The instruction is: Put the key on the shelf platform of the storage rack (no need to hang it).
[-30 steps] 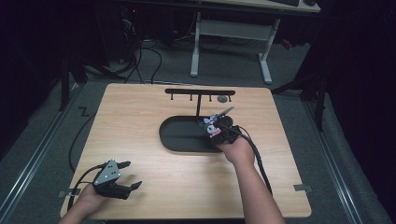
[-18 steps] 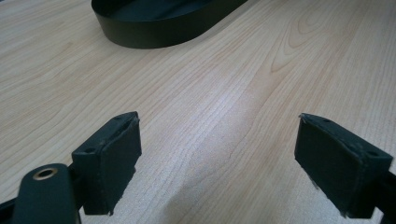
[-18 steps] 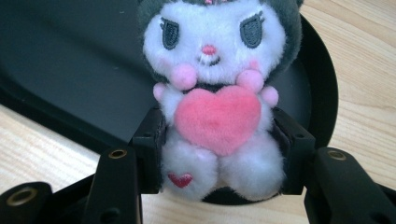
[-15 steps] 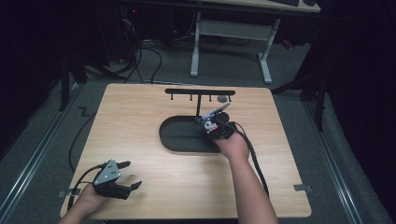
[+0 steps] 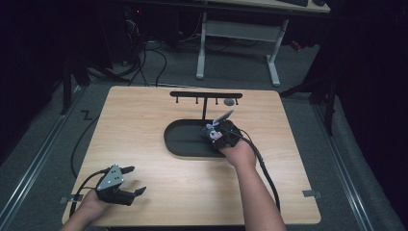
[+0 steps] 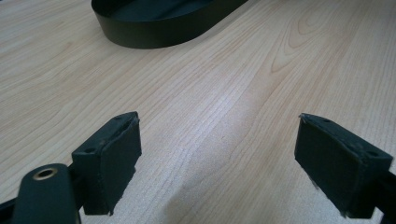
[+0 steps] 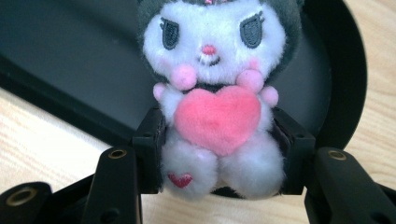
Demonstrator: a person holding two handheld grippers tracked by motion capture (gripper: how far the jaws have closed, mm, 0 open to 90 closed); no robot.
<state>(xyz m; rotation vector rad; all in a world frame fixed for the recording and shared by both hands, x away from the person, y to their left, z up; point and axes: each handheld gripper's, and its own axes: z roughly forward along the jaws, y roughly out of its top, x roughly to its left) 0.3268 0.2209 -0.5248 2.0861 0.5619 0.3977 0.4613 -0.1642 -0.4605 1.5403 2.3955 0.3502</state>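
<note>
The table (image 5: 144,115) is a pale wood top, and nearly everything on it sits toward the far half. The black oval tray (image 5: 185,139) lies about mid-table, a little toward the far edge, its long side running left to right. Behind it, close to the far edge, stands a thin black rack (image 5: 204,95) with short pegs, one of which seems to carry a small grey piece I cannot make out.

My right tongs (image 5: 217,132) are over the tray's right end, closed on the plush (image 7: 215,93) at its waist, one jaw pressed into each side just below the pink heart (image 7: 217,116) it hugs. Its head and feet stick out free above and below the jaws, and it looks to be off the tray floor.

I judge the toy to be very light and soft, all fuzzy pile over stuffing. It will squash rather than break, so a firm pinch does no harm, but the fur could creep if the grip is loose. The waist is the narrowest, steadiest place; the round head would bulge out of the jaws.

My left tongs (image 5: 129,181) rest at the table's near left corner, jaws spread wide with nothing between them but bare wood.
</note>
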